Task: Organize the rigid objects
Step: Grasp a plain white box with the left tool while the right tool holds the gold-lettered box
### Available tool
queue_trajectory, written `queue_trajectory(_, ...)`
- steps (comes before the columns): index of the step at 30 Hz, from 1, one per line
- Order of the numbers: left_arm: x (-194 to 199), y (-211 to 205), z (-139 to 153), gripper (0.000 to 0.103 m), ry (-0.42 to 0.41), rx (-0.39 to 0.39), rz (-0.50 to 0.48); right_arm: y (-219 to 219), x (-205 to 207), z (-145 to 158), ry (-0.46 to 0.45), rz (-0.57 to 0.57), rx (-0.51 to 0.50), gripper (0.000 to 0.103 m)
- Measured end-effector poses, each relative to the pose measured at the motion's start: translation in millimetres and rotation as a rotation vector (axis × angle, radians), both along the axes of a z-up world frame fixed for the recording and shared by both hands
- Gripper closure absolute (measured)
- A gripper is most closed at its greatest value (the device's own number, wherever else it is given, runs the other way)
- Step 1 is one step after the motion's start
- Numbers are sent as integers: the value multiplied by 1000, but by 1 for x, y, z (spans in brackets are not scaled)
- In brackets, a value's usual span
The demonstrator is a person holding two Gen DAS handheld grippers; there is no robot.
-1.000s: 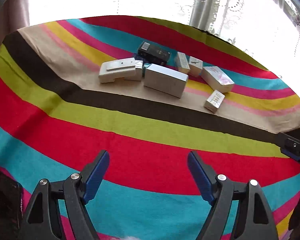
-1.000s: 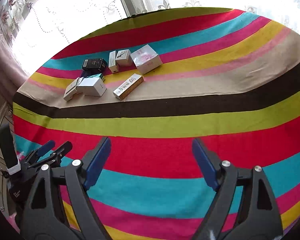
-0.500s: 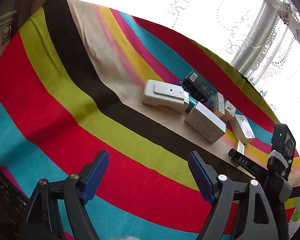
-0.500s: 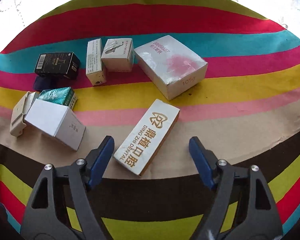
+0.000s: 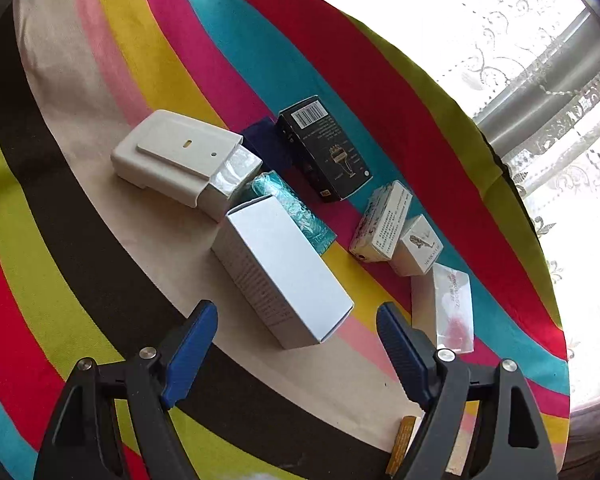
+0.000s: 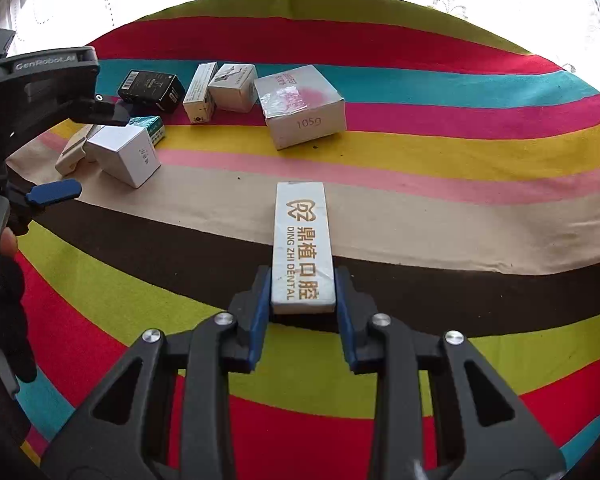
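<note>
Striped cloth [image 6: 440,80] in red, teal, pink, yellow, beige, black and lime covers the whole work surface; lace curtains [image 5: 548,92] hang behind its far edge.

A group of boxes sits on the far left part of the cloth. The pink-marked white box [image 6: 300,106] is the largest and lies at the right end of the group. The plain white box [image 5: 280,268] lies just in front of the left gripper [image 5: 296,340], whose jaws are spread wide with nothing between them. The cream plastic case [image 5: 176,152] lies to the left of the plain white box, with the black barcode box [image 5: 324,148] farther back. Two small white boxes [image 6: 216,88] stand touching each other between the black barcode box and the pink-marked white box.

The long dental box [image 6: 302,240] lies apart from the group, near the right gripper [image 6: 302,312]. Its near end sits between that gripper's jaws, which are closing, with both pads against its sides.
</note>
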State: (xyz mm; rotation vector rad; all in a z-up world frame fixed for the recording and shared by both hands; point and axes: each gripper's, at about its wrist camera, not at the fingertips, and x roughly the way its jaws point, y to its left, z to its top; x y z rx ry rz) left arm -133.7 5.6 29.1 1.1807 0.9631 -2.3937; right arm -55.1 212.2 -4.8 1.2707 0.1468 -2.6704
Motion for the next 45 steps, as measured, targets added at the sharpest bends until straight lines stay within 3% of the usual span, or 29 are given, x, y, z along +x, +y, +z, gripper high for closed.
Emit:
queue_trajectory(3,-24,2,-9,20,-55,-31,41,0,-4,1,-4,1,-21,68)
queue_trajectory(5,-38,8,-17,21,-102,-94,-35,0,-4,1,-5,1,-24,68)
queue_trajectory(7,-36,16,-18,29,-115,-151,-163,0,-4,1,-5,1,-25,68)
queue_trajectory(9,-14,17,-14,52,-77,-170,-276,1,-4,1,-5,2,-36,68)
queue_trajectory(11,17,17,-11,64,-57,-213,-395,2,-3,1,-7,3,-49,68)
queue_trajectory(15,79,11,-10,65,-28,-311,-585,4,-2,1,-8,4,-63,68)
queue_trajectory(19,100,6,-10,65,16,-372,-687,3,-2,1,-9,4,-65,68)
queue_trajectory(22,91,-3,-11,64,2,-348,-665,3,-3,1,-8,4,-57,67)
queue_trajectory(24,81,-4,-10,55,8,-320,-648,2,-3,1,-8,3,-51,67)
queue_trajectory(27,66,8,-8,42,25,-354,-638,1,-3,1,-7,3,-40,67)
queue_trajectory(29,58,13,-13,42,6,-368,-626,0,-4,1,-6,3,-30,67)
queue_trajectory(31,56,11,-19,43,0,-357,-615,-1,-3,1,-5,4,-24,67)
queue_trajectory(33,59,12,-19,66,7,-406,-610,0,-3,1,-5,3,-25,67)
queue_trajectory(41,72,10,-21,66,50,-456,-638,0,-3,1,-5,2,-27,67)
queue_trajectory(45,72,6,-20,66,58,-433,-635,-1,-3,1,-4,0,-20,68)
